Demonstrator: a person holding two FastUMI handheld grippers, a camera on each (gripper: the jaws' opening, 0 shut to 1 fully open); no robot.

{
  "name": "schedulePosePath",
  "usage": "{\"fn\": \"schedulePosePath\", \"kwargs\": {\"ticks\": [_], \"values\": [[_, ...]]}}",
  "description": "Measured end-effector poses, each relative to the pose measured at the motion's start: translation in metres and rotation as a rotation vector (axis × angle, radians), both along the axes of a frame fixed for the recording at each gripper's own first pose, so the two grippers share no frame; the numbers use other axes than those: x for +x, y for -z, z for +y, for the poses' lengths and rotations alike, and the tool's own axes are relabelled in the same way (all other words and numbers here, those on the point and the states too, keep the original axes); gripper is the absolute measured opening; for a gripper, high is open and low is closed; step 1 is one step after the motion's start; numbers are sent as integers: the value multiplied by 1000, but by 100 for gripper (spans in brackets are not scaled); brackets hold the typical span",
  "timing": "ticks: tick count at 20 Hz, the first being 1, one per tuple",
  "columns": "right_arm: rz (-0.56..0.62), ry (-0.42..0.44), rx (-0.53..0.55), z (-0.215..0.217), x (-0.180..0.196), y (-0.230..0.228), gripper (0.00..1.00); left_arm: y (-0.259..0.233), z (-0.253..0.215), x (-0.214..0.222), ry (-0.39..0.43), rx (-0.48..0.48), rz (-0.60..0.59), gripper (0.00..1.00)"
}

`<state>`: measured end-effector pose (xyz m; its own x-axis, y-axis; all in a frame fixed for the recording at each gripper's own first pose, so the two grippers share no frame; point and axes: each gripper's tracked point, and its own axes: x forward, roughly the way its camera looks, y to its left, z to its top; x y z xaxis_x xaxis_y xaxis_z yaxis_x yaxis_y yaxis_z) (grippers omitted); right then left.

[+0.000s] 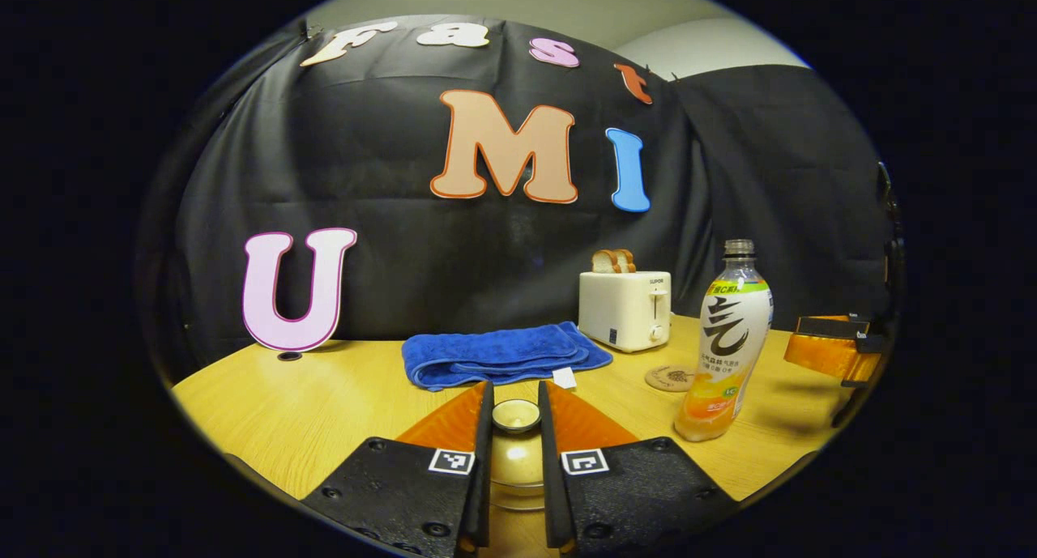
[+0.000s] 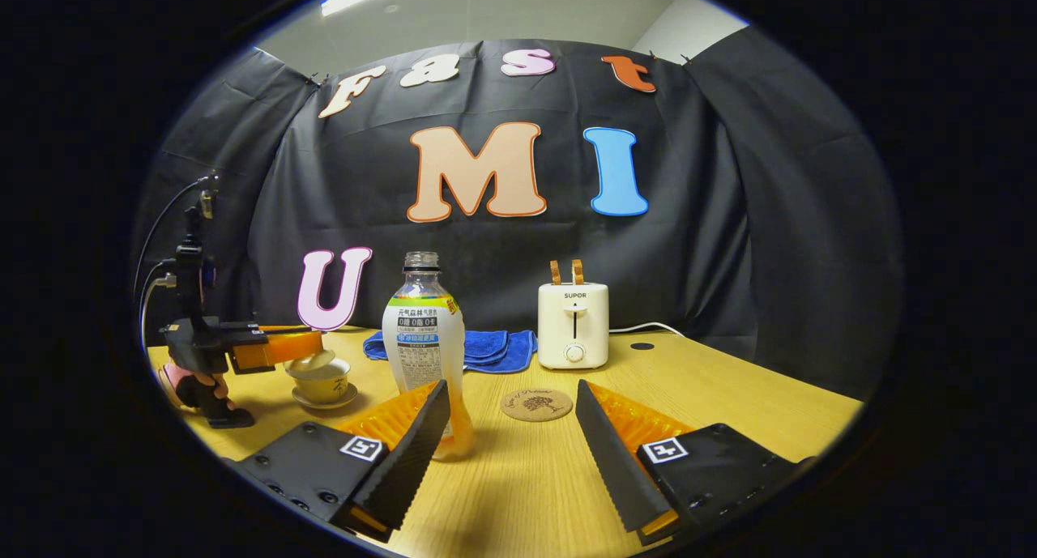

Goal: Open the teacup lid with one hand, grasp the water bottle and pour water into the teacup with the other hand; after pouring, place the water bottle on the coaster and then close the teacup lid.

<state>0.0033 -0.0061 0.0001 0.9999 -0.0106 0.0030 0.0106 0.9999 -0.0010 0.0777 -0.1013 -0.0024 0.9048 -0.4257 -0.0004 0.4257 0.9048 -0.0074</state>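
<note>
— Nearest the lens in the left gripper view, the left gripper is seen drawn in around the lid of the teacup, a finger close on each side of the knob. Whether both fingers actually press on it cannot be told.

— And the right gripper?

— It is held wide apart, nothing between its fingers. The bottle stands uncapped on the counter, just beyond its left finger and off its centre line; the coaster lies bare just right of the bottle.

— So which step is judged to be in hand?

— Lifting the lid, probably. A firm pinch on the knob should be confirmed first, then the lid raised straight up so the cup is not dragged on its saucer.

— What should be watched further out?

— The lid should be carried clear of the cup's mouth and kept away from the bottle's path. The bottle should be approached squarely at mid-body, since it is tall and easily tipped. The towel and toaster stand well behind and should not be disturbed.
</note>
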Motion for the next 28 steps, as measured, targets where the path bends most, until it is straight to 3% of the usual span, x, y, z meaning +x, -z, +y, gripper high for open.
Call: {"fn": "schedulePosePath", "kwargs": {"ticks": [3, 6, 11, 13, 14, 15, 16, 27, 28], "values": [[0, -7, 0, 1, -1, 0, 100, 0, 15, -2, -57, 3, 3, 24], [2, -28, 1, 5, 0, 0, 95, 3, 38, -8, -128, 21, 13, 24], [10, -130, 5, 25, 5, 1, 99, -1, 83, -21, -259, 9, -5, 24], [13, -174, 6, 35, 7, 3, 94, -1, 98, -25, -311, 10, -6, 24], [14, -191, 7, 38, 9, 2, 94, -1, 102, -26, -324, 10, -7, 24], [13, -206, 8, 42, 11, 3, 100, -2, 107, -27, -339, 10, -8, 24], [16, -229, 8, 47, 14, 4, 94, -1, 113, -28, -355, 10, -8, 24], [99, -285, -3, 77, 53, 18, 94, 0, 152, -32, -429, 12, -10, 24], [110, -282, -6, 78, 57, 20, 99, 1, 156, -31, -437, 12, -10, 24]]}}
